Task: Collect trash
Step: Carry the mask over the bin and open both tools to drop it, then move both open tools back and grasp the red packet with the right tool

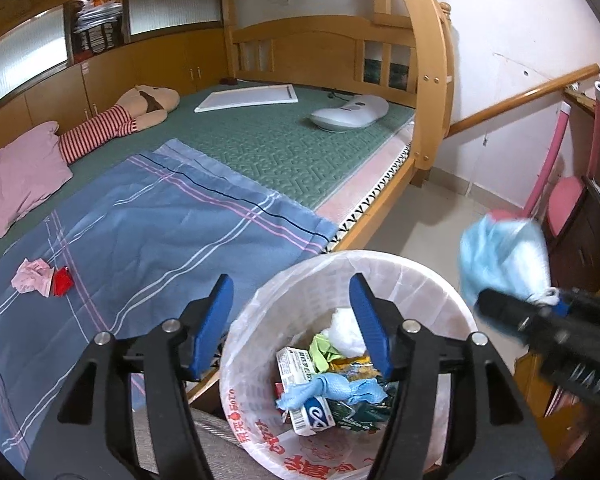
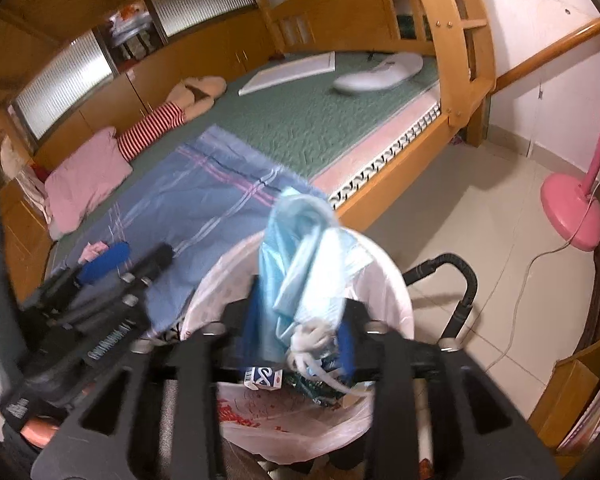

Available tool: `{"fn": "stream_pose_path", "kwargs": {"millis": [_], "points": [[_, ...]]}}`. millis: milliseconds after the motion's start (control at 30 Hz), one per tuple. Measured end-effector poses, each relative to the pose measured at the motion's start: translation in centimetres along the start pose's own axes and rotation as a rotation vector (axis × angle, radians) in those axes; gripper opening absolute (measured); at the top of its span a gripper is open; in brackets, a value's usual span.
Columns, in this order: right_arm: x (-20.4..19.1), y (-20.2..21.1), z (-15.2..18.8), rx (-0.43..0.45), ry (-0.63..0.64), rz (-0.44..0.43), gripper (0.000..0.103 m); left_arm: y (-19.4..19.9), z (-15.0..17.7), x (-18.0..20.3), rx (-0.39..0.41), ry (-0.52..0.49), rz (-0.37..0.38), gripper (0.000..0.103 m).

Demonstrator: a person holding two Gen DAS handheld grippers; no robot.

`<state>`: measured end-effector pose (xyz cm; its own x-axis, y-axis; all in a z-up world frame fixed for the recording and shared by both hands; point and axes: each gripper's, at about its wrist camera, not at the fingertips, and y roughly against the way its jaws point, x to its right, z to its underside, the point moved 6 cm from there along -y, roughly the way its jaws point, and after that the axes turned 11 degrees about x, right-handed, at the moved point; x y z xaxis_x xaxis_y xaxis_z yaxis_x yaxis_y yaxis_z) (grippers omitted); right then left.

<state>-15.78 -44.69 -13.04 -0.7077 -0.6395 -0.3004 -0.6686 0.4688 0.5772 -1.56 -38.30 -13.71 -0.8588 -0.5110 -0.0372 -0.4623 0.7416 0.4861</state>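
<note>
A crumpled blue mask (image 2: pixel 304 264) stands between my right gripper's (image 2: pixel 300 336) spread jaws above the bin (image 1: pixel 380 264); my left gripper (image 1: pixel 292 320) hangs released, empty.

The bin liner (image 1: pixel 260 432) bears red Chinese print, upside down; box labels inside are too small to read.

Open mouth of the lined bin (image 1: pixel 380 276) — free from above, half-filled below. Blue mask bundle (image 1: pixel 500 260) hangs at its right rim. Bed frame (image 1: pixel 380 208) closes the left; bare floor (image 2: pixel 440 216) beyond — pink fan base (image 2: pixel 572 216) far right.
</note>
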Motion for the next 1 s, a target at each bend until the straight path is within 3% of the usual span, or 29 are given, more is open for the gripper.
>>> {"fn": "stream_pose_path", "kwargs": {"millis": [33, 133, 367, 533, 733, 1000], "points": [[0.0, -0.2, 0.1, -0.003, -0.001, 0.001, 0.06, 0.1, -0.1, -0.4, 0.003, 0.005, -0.005, 0.061], [-0.1, -0.3, 0.2, 0.006, -0.007, 0.003, 0.067, 0.2, -0.2, -1.3, 0.009, 0.022, -0.017, 0.061], [-2.0, -1.4, 0.1, -0.014, 0.027, -0.006, 0.067, 0.3, 0.0, -4.3, 0.008, 0.072, -0.039, 0.061], [-6.7, -4.4, 0.7, -0.063, 0.099, -0.075, 0.067, 0.9, 0.9, -9.6, 0.005, 0.128, -0.099, 0.066], [-17.1, -11.4, 2.9, -0.176, 0.22, -0.233, 0.067, 3.0, 4.1, -21.0, -0.025, 0.226, -0.292, 0.078], [-31.8, -21.1, 5.9, -0.301, 0.365, -0.421, 0.067, 8.2, 10.7, -37.7, -0.099, 0.446, -0.614, 0.083]]}}
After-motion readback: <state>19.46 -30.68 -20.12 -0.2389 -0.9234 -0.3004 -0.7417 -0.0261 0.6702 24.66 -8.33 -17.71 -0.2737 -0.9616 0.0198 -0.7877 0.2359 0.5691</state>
